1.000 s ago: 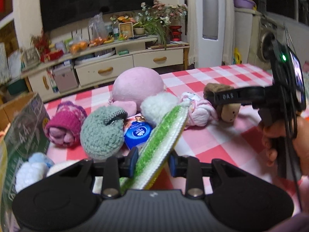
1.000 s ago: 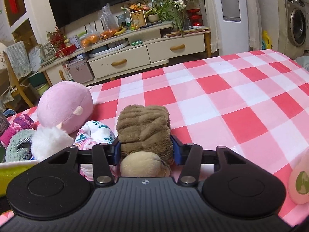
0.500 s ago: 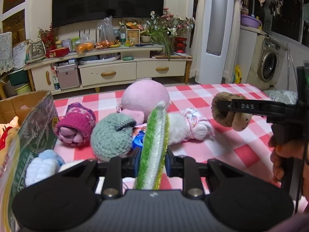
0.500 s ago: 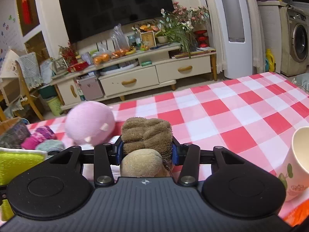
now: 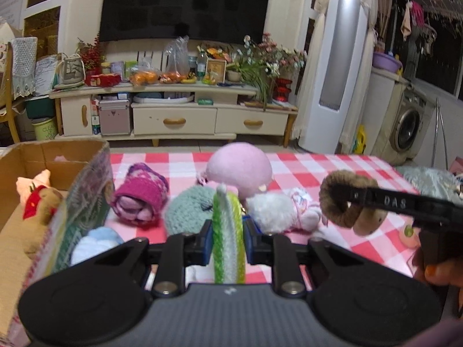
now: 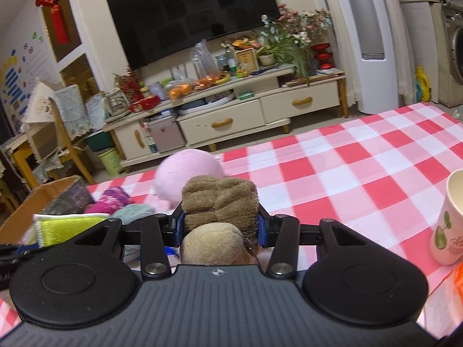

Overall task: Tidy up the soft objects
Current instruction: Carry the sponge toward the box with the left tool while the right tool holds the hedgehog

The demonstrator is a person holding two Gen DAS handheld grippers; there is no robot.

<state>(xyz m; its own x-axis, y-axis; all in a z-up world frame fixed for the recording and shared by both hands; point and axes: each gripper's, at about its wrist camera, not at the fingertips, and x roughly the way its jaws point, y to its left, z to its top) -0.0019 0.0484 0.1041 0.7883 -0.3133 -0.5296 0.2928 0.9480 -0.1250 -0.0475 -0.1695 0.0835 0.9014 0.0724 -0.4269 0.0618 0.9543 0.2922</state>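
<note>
Box (image 5: 95, 179): at the left; a carried thing could catch its near wall.
Left gripper (image 5: 227, 244): clamped on the green pad (image 5: 228, 231), held upright; it could twist loose.
Right gripper (image 6: 220, 228): squeezing the brown toy (image 6: 220, 205); its tan head (image 6: 212, 243) hangs free and may snag.

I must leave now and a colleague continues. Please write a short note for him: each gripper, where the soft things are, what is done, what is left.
Left gripper: shut on the green and white cloth, held on edge.
Right gripper: shut on the brown plush toy, held above the table.
Cardboard box at left already holds a teddy bear.
Left on the checked tablecloth: pink plush ball, magenta knit roll, teal knit piece, white fluffy piece.
</note>
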